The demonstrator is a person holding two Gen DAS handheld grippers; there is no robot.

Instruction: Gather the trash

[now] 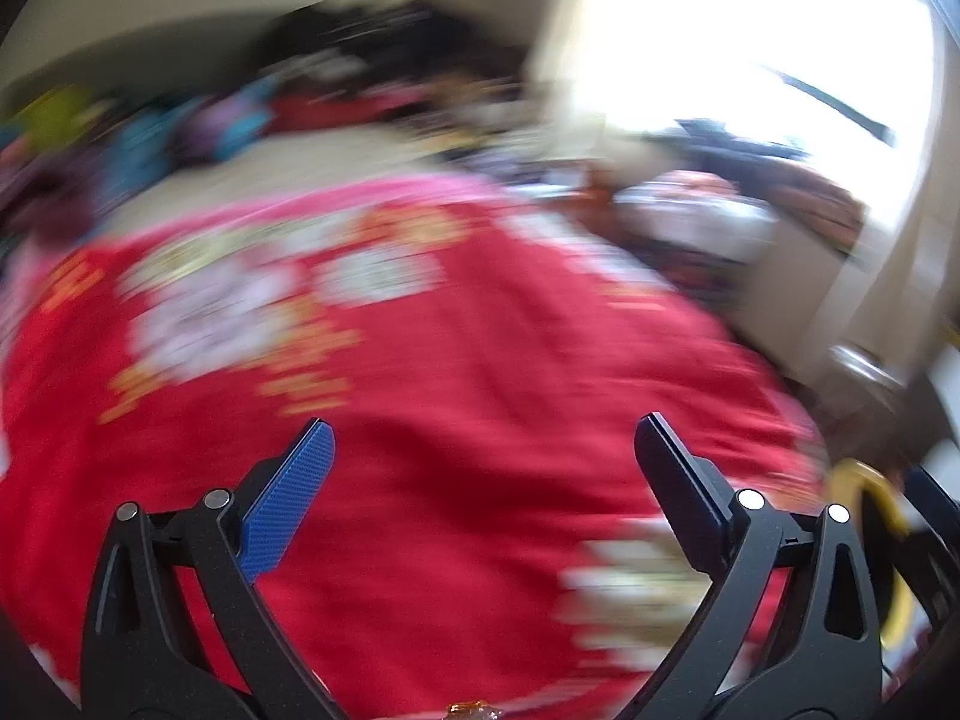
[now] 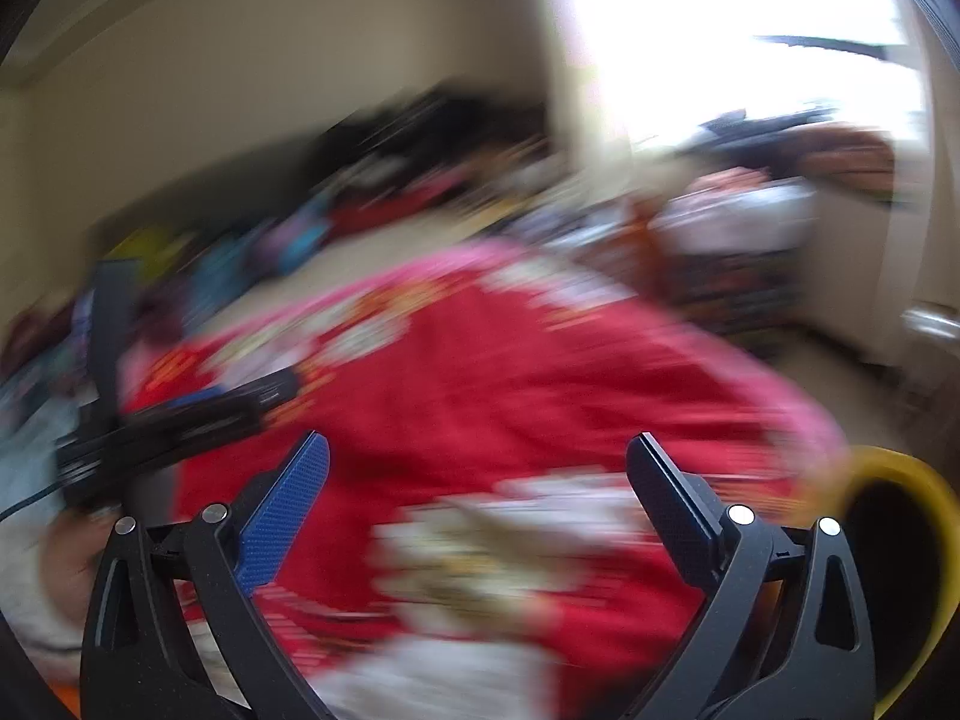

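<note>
Both views are motion-blurred. Your left gripper (image 1: pixel 483 438) has its jaws wide apart and empty over a soft red printed blanket (image 1: pixel 456 360). Your right gripper (image 2: pixel 477 456) is likewise spread and empty. A pale crumpled wrapper (image 2: pixel 480 552) lies on the blanket just ahead, between the right fingers; its long axis can't be told. A round yellow bin rim (image 2: pixel 912 480) sits at right.

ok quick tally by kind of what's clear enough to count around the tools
tools, both open: 2 (left tool, right tool)
red blanket: 1
yellow-rimmed container: 1
pale crumpled item, too blurred to identify: 1
total: 5
The clutter further back is too blurred to count.
</note>
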